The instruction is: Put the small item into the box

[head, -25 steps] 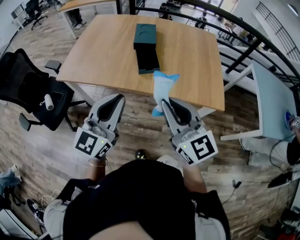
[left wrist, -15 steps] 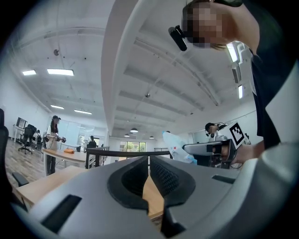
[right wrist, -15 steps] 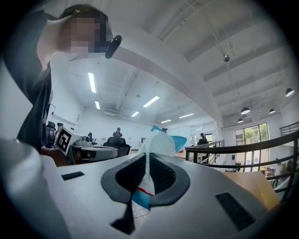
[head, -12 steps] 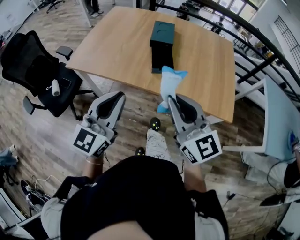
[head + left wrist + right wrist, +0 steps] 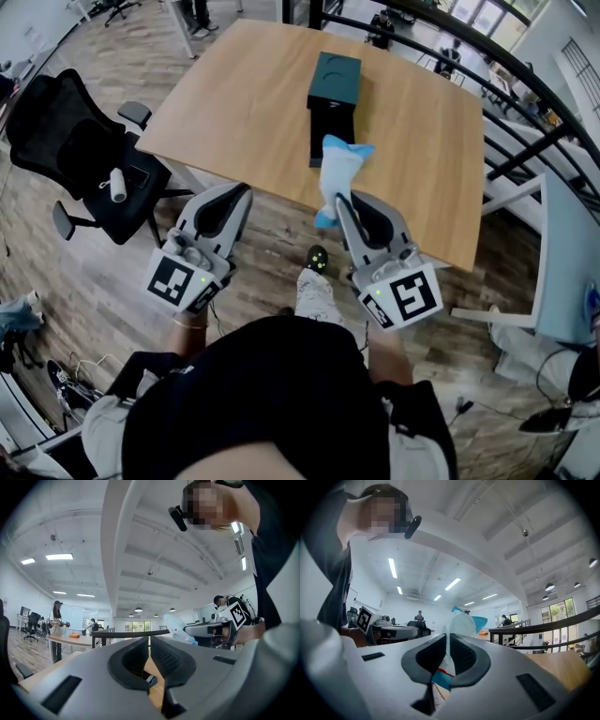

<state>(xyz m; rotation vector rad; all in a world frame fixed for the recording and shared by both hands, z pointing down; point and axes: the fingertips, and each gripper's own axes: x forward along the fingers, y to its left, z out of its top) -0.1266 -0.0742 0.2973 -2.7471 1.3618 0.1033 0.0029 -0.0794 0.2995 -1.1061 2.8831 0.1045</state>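
A dark teal box (image 5: 330, 101) lies on the wooden table (image 5: 244, 103), its lid part toward the far side and an open dark tray toward me. My right gripper (image 5: 339, 201) is shut on a small white and blue packet (image 5: 336, 175), held upright in front of the table's near edge; the same packet (image 5: 461, 626) sticks up between the jaws in the right gripper view. My left gripper (image 5: 240, 195) is shut with nothing in it, hanging over the floor left of the packet. In the left gripper view the jaws (image 5: 150, 660) meet, and the packet (image 5: 179, 629) shows off to the right.
A black office chair (image 5: 84, 169) stands left of the table. Black railings (image 5: 487, 75) run behind and to the right, and a pale blue table (image 5: 567, 272) sits at far right. People stand at desks in the distance (image 5: 56, 625). Wooden floor lies under me.
The view has shifted so the table and box sit a little nearer and more central. Both grippers keep their poses, the right one still holding the packet.
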